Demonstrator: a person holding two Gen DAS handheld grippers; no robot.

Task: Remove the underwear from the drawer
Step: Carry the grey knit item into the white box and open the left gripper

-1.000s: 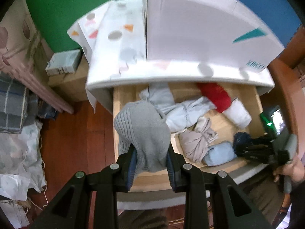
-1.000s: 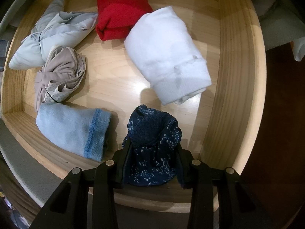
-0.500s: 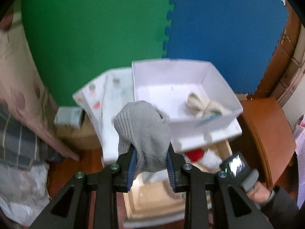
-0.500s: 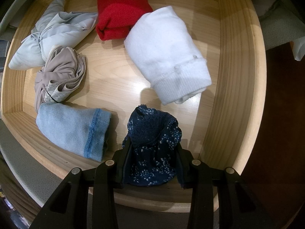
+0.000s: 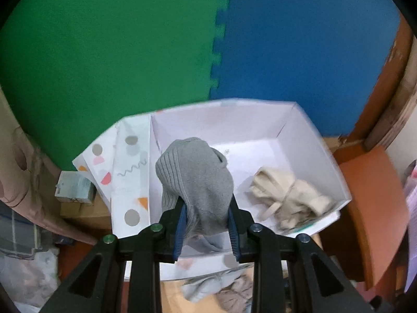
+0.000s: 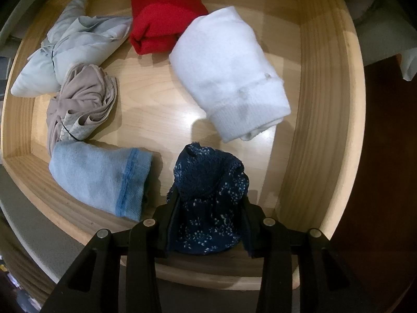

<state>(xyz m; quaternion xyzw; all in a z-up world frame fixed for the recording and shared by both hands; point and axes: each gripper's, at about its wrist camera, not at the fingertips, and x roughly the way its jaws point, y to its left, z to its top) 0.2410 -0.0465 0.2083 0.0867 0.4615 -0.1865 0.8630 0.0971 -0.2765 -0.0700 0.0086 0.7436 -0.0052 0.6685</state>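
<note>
Left gripper [image 5: 206,224] clamps grey roll [image 5: 195,180] | white box [image 5: 325,161]: cream bundle [image 5: 289,198]

A white box [image 5: 310,140] stands open before a green mat [image 5: 104,60] and a blue mat [image 5: 307,44] (joined by interlocking teeth). Left of the box lies spotted paper [image 5: 130,167], further left a small carton [image 5: 74,186]; right, a wooden chair [image 5: 372,203].

Open wooden drawer [image 5: 169,297] cut off at six o'clock

Black gripper arms hide its front; the pale crumpled garments [image 5: 208,285] inside are blurred.
</note>
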